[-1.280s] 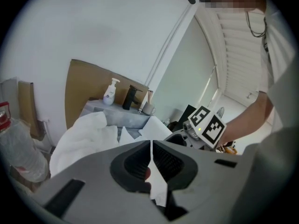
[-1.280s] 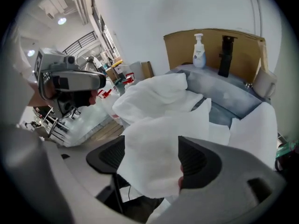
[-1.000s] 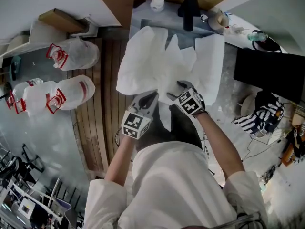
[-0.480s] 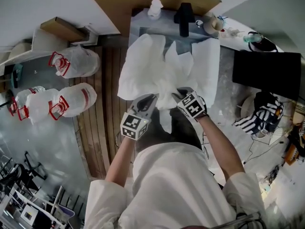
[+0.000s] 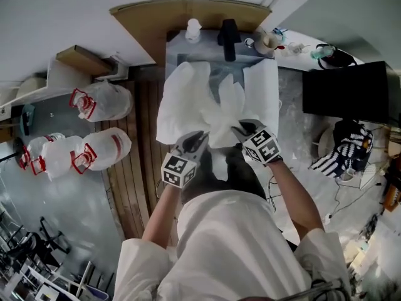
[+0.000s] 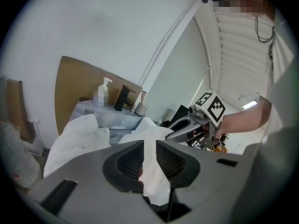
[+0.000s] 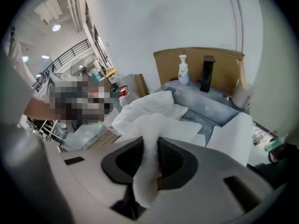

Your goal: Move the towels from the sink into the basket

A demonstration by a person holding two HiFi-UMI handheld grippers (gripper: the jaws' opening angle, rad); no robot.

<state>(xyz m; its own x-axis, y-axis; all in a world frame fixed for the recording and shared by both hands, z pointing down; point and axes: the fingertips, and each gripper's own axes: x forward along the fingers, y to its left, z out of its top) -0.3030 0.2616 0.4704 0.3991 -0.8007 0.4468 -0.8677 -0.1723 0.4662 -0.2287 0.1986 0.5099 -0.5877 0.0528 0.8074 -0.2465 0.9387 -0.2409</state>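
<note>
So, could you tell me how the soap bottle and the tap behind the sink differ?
The soap bottle is pale with a pump top; the tap is black and blocky. The soap bottle stands left of the tap, which sits nearer the middle. Both stand upright on the back ledge of the sink.
</note>
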